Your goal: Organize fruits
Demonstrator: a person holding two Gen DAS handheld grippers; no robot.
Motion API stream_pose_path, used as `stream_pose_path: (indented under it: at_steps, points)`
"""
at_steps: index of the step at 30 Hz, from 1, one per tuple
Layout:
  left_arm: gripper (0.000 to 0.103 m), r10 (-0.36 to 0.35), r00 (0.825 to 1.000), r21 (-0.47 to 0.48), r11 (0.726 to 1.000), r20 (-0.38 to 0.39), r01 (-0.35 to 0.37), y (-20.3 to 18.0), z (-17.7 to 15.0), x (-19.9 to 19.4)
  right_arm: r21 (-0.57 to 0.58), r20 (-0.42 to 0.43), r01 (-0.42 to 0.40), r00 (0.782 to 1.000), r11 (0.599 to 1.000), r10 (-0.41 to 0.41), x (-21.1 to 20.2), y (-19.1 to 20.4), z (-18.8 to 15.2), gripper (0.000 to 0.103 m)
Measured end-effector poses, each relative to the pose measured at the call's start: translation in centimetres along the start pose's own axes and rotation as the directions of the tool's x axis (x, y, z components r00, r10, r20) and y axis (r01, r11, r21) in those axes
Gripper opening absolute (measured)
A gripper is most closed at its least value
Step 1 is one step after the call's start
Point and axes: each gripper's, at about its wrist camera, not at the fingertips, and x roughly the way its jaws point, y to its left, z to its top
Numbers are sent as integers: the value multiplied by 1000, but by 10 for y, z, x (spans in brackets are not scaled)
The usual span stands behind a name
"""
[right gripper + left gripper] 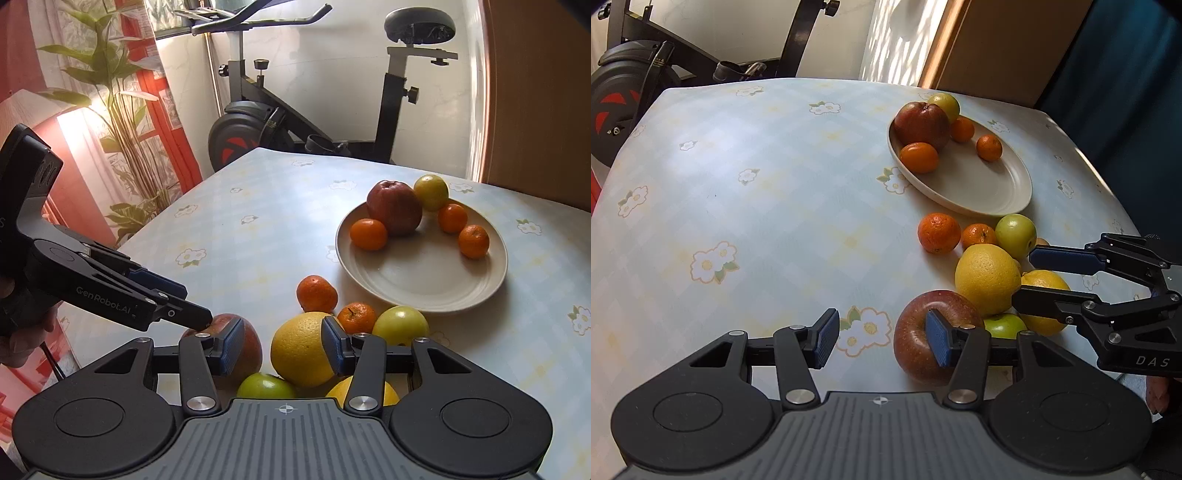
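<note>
White lettering "DAS" stands on the right gripper [1027, 275] body; "GenRobot.AI" stands on the arm of the left gripper [201, 312].

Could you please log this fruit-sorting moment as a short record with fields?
surface: table with floral cloth
plate: one red apple, one yellow-green fruit, three mandarins
loose fruit: red apple, large yellow citrus, more beside them
left gripper: open, empty, one pad over the loose apple
right gripper: open, empty, above the yellow citrus
</note>
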Motion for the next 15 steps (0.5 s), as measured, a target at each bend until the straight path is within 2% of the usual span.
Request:
stream_pose_path:
  at_steps: [8,15]
  points:
    - [56,-43,999,-51,998,11,43,5,-3,1,-51,-35,-25,999,998,23,1,17,-3,44]
    - [56,-51,999,-65,997,13,52,5,-1,3,-136,-81,-26,997,990,15,11,35,-4,45]
